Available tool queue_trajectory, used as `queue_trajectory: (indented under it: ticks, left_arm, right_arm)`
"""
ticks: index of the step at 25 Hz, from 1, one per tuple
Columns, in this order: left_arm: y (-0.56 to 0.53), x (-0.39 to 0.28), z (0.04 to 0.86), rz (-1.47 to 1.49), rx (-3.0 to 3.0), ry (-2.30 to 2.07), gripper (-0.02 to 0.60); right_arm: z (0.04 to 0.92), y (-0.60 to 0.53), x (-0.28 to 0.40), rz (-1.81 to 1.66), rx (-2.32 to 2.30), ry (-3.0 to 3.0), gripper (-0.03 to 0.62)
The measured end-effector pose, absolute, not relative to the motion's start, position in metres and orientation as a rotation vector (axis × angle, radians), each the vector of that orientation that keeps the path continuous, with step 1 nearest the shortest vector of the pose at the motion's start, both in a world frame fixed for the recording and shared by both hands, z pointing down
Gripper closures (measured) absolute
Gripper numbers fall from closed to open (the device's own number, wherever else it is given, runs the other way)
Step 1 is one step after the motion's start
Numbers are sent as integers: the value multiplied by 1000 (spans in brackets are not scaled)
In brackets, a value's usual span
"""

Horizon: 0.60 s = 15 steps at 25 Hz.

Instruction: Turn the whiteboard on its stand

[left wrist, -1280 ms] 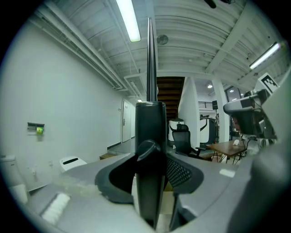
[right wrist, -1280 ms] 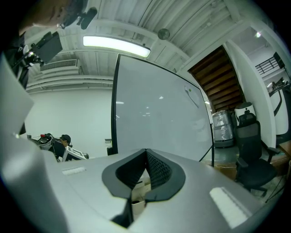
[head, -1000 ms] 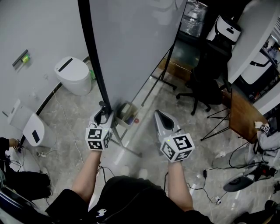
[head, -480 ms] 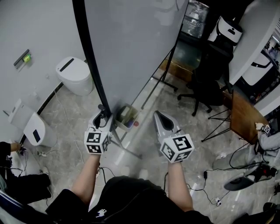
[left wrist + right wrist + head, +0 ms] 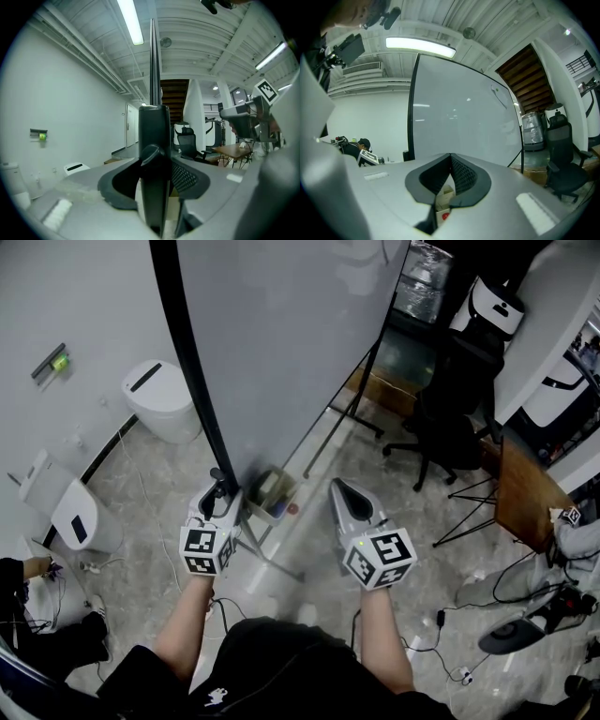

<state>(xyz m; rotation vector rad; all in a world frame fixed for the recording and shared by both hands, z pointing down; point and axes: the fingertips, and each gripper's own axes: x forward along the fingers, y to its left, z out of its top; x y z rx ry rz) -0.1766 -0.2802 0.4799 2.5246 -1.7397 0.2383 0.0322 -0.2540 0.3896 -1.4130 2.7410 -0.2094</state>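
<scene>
Left tongs (image 5: 221, 488) pinch the whiteboard's (image 5: 291, 343) black frame edge (image 5: 192, 381) low down in the head view; right tongs (image 5: 340, 487) hang just beside it, off the board. Only the left gripper view shows both pads clamped on that upright edge (image 5: 154, 136). Right gripper view shows its tips pressed together, empty, with the whiteboard (image 5: 464, 117) standing ahead.

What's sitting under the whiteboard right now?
A small open box of odds and ends, with a red round thing beside it, and the stand's black legs. Whatever lies behind the whiteboard is covered.
</scene>
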Motion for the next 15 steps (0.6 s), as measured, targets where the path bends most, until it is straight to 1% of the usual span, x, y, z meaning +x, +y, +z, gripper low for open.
queue_trajectory:
  ticks: [6,8,15]
  left_arm:
    - [-279,-175,480,283,2559,-1758,358]
    - [-276,-176,482,296,2554,-1754,302]
    - [-250,-195,494,318,2512,-1785,299]
  right_arm:
    - [390,-258,32,-207,-1403,2742,586]
    - [391,-259,31,-209,-1395,2746,586]
    - [393,-264,19,-215,-1352,2767,586]
